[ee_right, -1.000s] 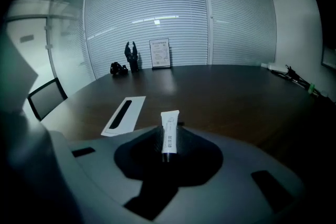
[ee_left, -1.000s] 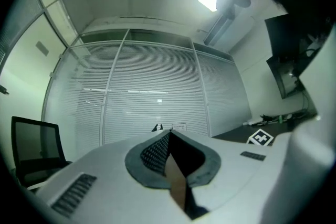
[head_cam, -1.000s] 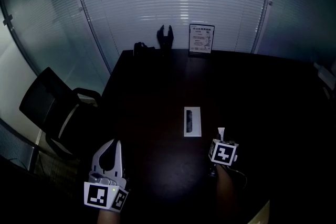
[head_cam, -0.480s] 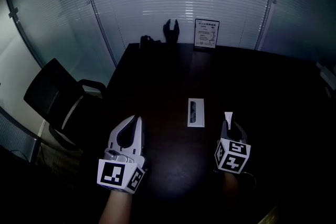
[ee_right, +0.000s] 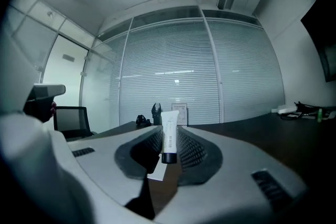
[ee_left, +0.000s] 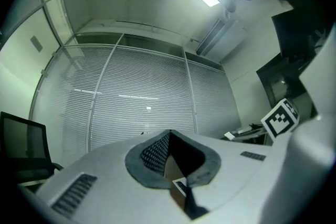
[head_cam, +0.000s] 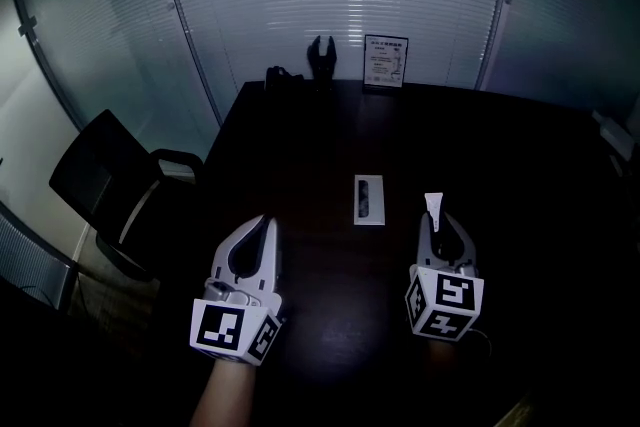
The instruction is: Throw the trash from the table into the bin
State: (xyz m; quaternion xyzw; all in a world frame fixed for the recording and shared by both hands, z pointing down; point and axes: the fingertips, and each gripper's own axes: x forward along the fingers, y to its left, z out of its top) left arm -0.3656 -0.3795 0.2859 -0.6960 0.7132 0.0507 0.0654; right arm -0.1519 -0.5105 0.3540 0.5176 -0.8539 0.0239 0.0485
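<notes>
My right gripper is shut on a small white tube with a black cap, held above the dark table. In the right gripper view the tube stands upright between the ribbed pads, cap downward, at the gripper's tips. A flat white packet with a dark strip lies on the table between the two grippers, a little farther away. My left gripper hovers at the table's near left, jaws shut with nothing in them; in its own view the left gripper's tips meet. No bin shows in any view.
A framed sign, a black claw-shaped stand and a small dark object sit at the table's far end before a glass wall with blinds. A black office chair stands left of the table. Cables lie at the far right.
The right gripper has risen with the tube and tilted from pointing down toward level. The left gripper has come up and forward from the lower left.
</notes>
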